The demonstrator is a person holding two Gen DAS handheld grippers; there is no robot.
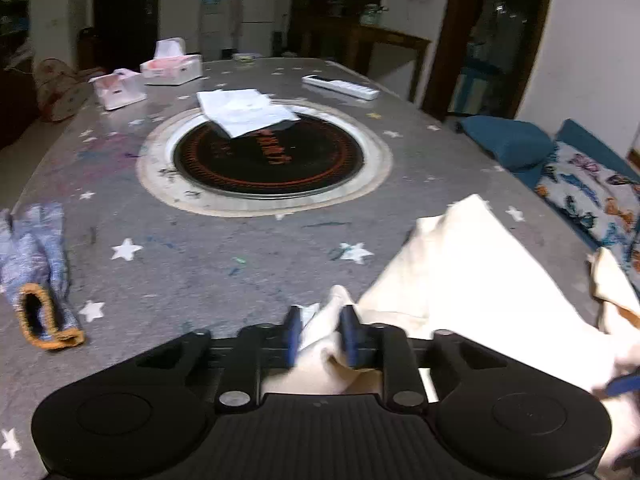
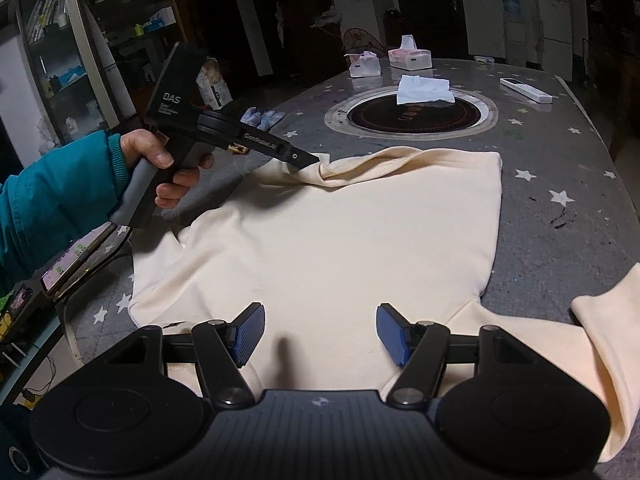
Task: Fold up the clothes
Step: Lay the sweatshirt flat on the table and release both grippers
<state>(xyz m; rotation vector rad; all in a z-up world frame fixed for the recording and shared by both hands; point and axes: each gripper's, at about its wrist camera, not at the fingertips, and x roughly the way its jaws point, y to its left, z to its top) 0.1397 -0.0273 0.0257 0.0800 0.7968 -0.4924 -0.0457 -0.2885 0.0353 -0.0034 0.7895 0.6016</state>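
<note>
A cream garment (image 2: 340, 232) lies spread on the grey star-patterned table (image 2: 560, 168), one sleeve (image 2: 600, 332) trailing off at the right. My left gripper (image 1: 320, 334) is shut on a bunched fold of the cream garment (image 1: 460, 272) at its far left corner. In the right wrist view the left gripper (image 2: 316, 160) bites the raised edge of the cloth, held by a hand (image 2: 160, 160) in a teal sleeve. My right gripper (image 2: 320, 332) hovers open over the near edge of the garment, nothing between its blue pads (image 2: 250, 332).
A round black hotplate inset (image 1: 268, 160) sits mid-table under a folded white cloth (image 1: 244, 110). Blue knitted gloves (image 1: 36, 276) lie at the left. Tissue boxes (image 1: 172, 66) and a remote (image 1: 340, 86) stand at the far end. A phone (image 2: 76, 260) rests left of the garment.
</note>
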